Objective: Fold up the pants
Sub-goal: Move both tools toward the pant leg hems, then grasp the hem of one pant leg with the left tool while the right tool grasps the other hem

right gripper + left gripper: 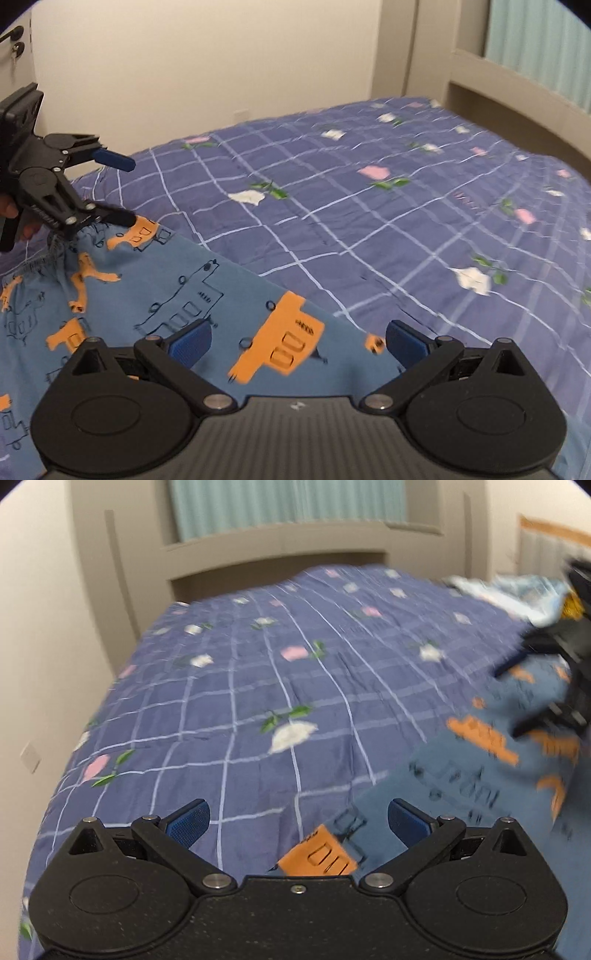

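Flat on the bed (369, 221) lie the pants (177, 295): blue cloth printed with orange trucks and thin black line drawings, with a gathered waistband toward the left of the right wrist view. They rest on a purple checked cover strewn with pink and white flowers. Both claws are spread wide and grip nothing. The left gripper (298, 821) hovers over a pants edge, and the right gripper (298, 341) over the middle of the cloth. A heap of pale clothes (517, 590) sits far off.
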`<move>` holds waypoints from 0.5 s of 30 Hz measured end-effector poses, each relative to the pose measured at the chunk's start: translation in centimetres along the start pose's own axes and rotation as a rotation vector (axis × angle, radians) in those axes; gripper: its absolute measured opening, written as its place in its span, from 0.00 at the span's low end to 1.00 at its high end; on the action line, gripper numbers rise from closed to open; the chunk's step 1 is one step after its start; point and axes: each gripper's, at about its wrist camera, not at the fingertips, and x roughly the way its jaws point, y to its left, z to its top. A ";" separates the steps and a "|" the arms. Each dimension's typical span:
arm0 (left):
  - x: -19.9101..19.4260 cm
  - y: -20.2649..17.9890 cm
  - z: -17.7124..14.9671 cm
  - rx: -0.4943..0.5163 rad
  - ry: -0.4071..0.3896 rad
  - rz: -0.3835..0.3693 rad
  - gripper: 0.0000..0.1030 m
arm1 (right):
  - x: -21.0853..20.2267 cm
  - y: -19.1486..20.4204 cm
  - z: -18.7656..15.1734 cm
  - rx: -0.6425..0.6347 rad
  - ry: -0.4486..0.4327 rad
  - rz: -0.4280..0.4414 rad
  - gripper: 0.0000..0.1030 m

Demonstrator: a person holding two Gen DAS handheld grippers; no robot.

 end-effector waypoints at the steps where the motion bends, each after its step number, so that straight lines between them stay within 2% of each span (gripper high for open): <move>1: 0.4 0.2 -0.1 0.023 0.019 -0.009 1.00 | 0.8 -0.4 0.2 0.001 0.011 0.012 0.92; 2: 0.9 0.5 -0.3 0.042 0.038 -0.018 1.00 | 1.7 -0.8 0.4 0.000 0.026 0.024 0.87; 5: 2.3 1.5 -0.8 0.050 0.113 -0.059 1.00 | 3.5 -1.8 0.6 -0.005 0.060 0.046 0.82; 11: 4.7 3.4 -0.8 -0.037 0.270 -0.096 1.00 | 5.1 -2.8 0.9 0.008 0.094 0.093 0.75; 15: 4.9 4.1 -1.0 -0.060 0.282 -0.120 1.00 | 5.0 -2.8 0.8 0.013 0.107 0.118 0.68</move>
